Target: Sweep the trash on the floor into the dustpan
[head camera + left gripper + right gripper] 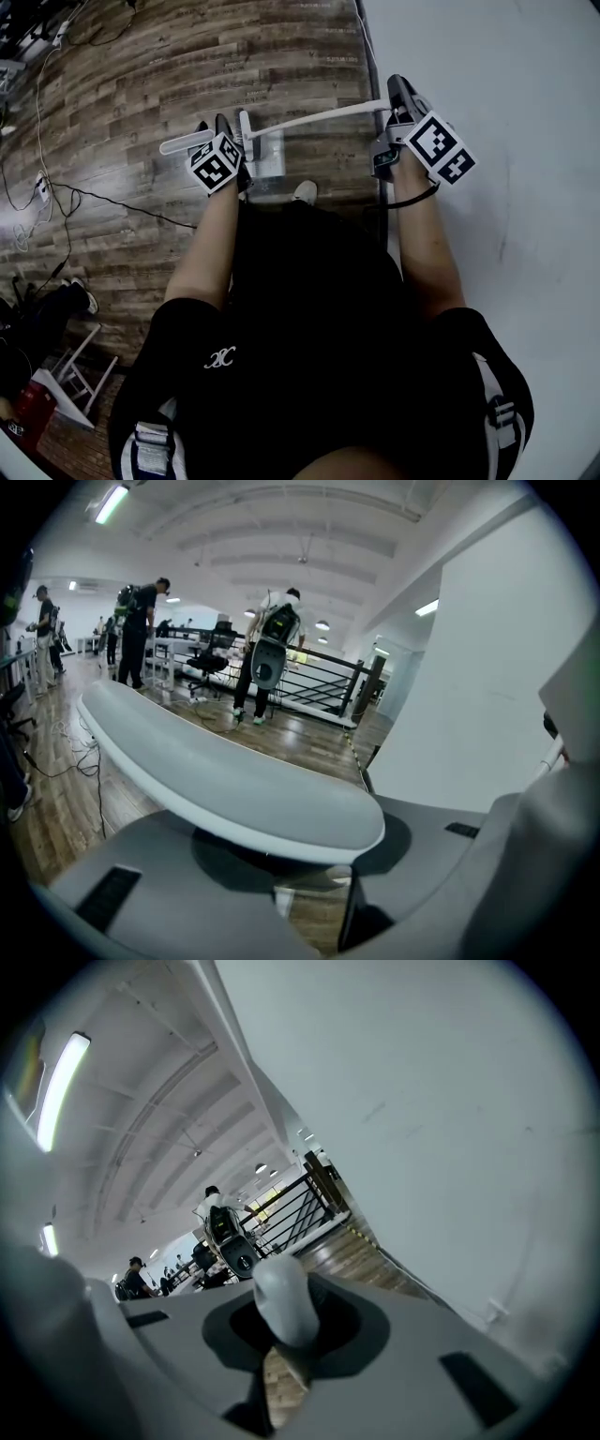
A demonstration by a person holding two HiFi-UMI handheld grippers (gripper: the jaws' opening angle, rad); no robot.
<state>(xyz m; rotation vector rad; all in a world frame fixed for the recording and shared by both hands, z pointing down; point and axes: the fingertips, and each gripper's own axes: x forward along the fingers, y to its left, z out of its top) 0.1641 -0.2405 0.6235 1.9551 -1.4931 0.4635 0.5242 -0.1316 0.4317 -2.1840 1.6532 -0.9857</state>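
Note:
My left gripper (214,133) is shut on a flat white handle (183,143) whose end sticks out to the left; in the left gripper view this handle (234,780) lies across the jaws of that gripper (309,878). My right gripper (401,101) is shut on the rounded end (283,1302) of a long white pole (319,116) that slants left towards a pale pan-like piece (265,157) on the wooden floor (141,84). The same gripper (281,1358) shows in the right gripper view. I cannot make out any trash.
A white wall (506,141) rises close on the right. Black and white cables (103,199) run over the floor at the left, and a white stool (77,367) stands lower left. A white shoe (305,191) shows below the grippers. People (272,649) stand by a black railing (319,682).

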